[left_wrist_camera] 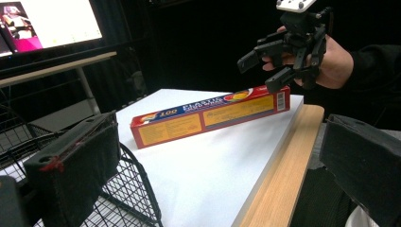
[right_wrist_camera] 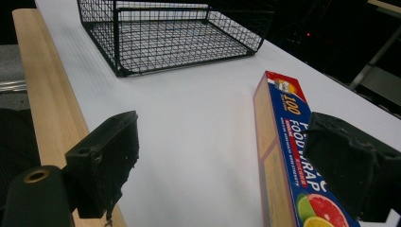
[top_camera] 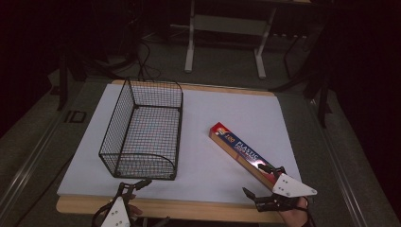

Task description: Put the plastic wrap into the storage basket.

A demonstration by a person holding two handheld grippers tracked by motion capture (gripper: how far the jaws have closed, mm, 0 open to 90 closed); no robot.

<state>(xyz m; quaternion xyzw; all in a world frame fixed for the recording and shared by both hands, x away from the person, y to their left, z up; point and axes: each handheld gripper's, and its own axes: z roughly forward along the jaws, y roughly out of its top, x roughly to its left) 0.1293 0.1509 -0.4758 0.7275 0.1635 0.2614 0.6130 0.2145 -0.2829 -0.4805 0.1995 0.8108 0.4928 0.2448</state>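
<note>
Red-and-blue carton of plastic food wrap (top_camera: 241, 154) lies flat on the white bench (top_camera: 213, 137) top, running diagonally from centre toward 5 o'clock, well apart from the black wire basket (top_camera: 142, 130) at 9 o'clock. Right tool (top_camera: 268, 185) sits at the carton's near end, jaws spread wide on either side of it, not yet clamped; looks lined up for an end grab. Left tool (top_camera: 135, 185) waits at 7 o'clock, just beside the basket's near corner, jaws apart and empty, likely ready to steady it. Basket's open top suits a drop-in.
</note>
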